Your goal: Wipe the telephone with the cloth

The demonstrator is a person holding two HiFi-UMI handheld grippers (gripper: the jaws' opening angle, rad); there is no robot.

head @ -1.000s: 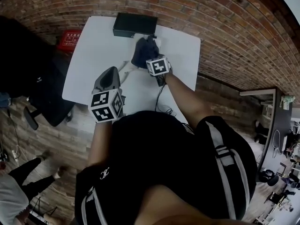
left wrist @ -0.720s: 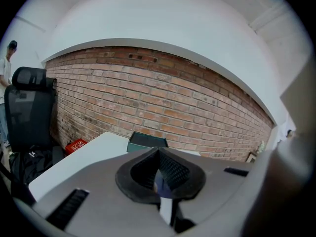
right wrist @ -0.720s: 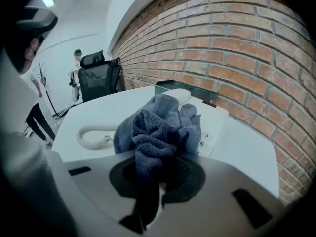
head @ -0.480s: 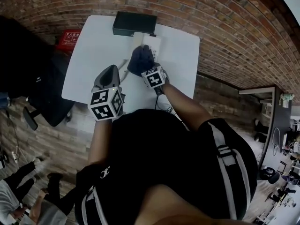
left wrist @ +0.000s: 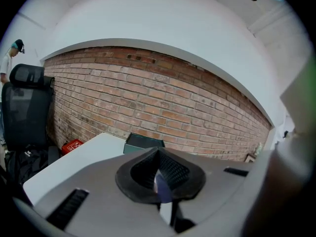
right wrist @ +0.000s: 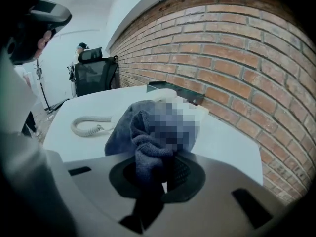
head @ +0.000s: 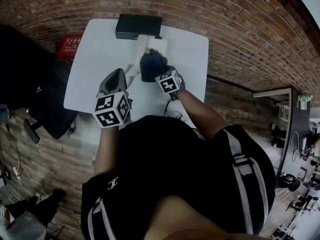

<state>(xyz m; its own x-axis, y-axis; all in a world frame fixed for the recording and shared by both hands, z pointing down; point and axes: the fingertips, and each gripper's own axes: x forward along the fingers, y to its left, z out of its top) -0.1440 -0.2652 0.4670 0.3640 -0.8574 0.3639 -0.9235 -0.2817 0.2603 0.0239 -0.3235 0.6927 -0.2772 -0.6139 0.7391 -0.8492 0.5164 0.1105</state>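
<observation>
White table (head: 95, 59) bears the telephone (head: 160, 45), just before a black box (head: 138, 26); right gripper (head: 158, 72) pinches the cloth (head: 151, 64) draped over the telephone; left gripper (head: 116, 80), jaws together and empty, hangs left of it; unbraced, the telephone may slide under wiping.

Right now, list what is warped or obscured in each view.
Head view: heavy fisheye, the brick wall curves round the white table. Right gripper view: a mosaic patch covers part of the cloth. Left gripper view: black corners, wall bowed.
</observation>
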